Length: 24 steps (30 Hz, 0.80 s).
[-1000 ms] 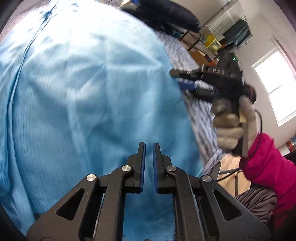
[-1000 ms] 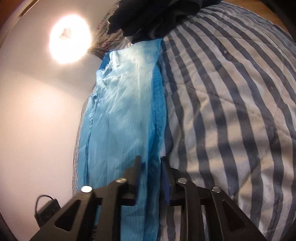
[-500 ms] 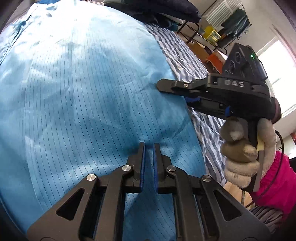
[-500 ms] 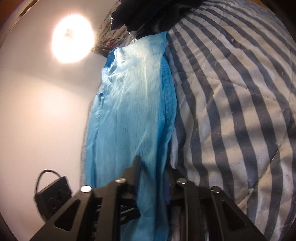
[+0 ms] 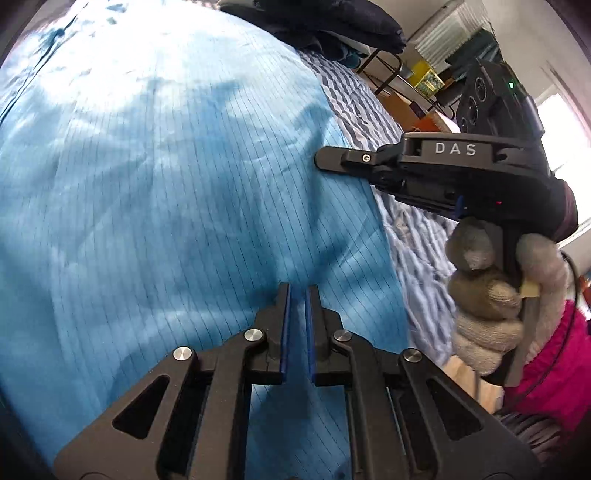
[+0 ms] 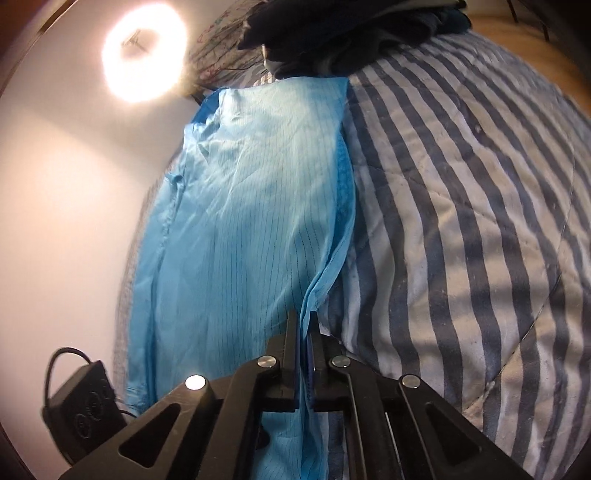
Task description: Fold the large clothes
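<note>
Both pairs of jaws are almost closed. The right gripper (image 6: 303,332) pinches the raised side edge of the blue garment (image 6: 243,229) between its pads, and the cloth runs down through the narrow gap. The left gripper (image 5: 296,301) has its jaws nearly together above the same garment (image 5: 155,192); I cannot tell if any cloth is between them. The garment is light blue, thin and a little shiny, with fine dark lines in a grid. It lies long and mostly flat on the striped bedcover (image 6: 461,221), with soft wrinkles and a seam along one side. Farther away, dark clothes (image 6: 351,33) lie in a pile at its far end.
</note>
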### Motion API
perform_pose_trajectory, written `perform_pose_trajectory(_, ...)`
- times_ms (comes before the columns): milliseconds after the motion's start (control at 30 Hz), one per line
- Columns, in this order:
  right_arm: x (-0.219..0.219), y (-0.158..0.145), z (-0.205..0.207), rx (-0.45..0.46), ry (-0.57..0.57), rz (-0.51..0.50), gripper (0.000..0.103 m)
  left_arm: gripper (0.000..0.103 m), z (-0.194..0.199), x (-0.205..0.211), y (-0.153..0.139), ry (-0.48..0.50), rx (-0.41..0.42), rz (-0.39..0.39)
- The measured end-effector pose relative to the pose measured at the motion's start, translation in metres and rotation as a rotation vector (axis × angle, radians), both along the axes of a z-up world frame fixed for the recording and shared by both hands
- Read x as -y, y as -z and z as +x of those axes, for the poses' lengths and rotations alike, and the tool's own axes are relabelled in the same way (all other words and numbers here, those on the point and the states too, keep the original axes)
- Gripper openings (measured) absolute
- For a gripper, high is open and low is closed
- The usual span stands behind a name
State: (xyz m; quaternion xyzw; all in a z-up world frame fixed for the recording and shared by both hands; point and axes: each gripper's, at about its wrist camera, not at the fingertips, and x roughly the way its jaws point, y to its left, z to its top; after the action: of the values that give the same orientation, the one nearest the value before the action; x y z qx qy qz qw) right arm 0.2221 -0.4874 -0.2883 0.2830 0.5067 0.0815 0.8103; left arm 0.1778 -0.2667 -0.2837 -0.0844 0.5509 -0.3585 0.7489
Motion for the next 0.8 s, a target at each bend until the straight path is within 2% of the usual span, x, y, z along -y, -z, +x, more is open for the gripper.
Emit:
perform_pose_trajectory(233, -0.020, -0.026, 0.007, 0.008, -0.025, -0.130, 0.000, 0.005, -0.018, -0.051, -0.055, -0.035, 0.031, -0.094)
perform_pose_trajectory(433, -0.052, -0.053, 0.016, 0.040, -0.068, -0.216, 0.000, 0.005, -0.031, -0.119, -0.101, -0.071, 0.117, -0.094)
perform_pose_trajectory(633, -0.099, -0.073, 0.035, 0.079, -0.142, -0.235, 0.000, 0.005, -0.025, -0.195, -0.132, -0.180, 0.169, -0.106)
perform_pose_trajectory(800, -0.153, -0.074, 0.050, 0.085, -0.252, -0.287, 0.000, 0.005, -0.019, -0.251, -0.150, -0.271, 0.202, -0.120)
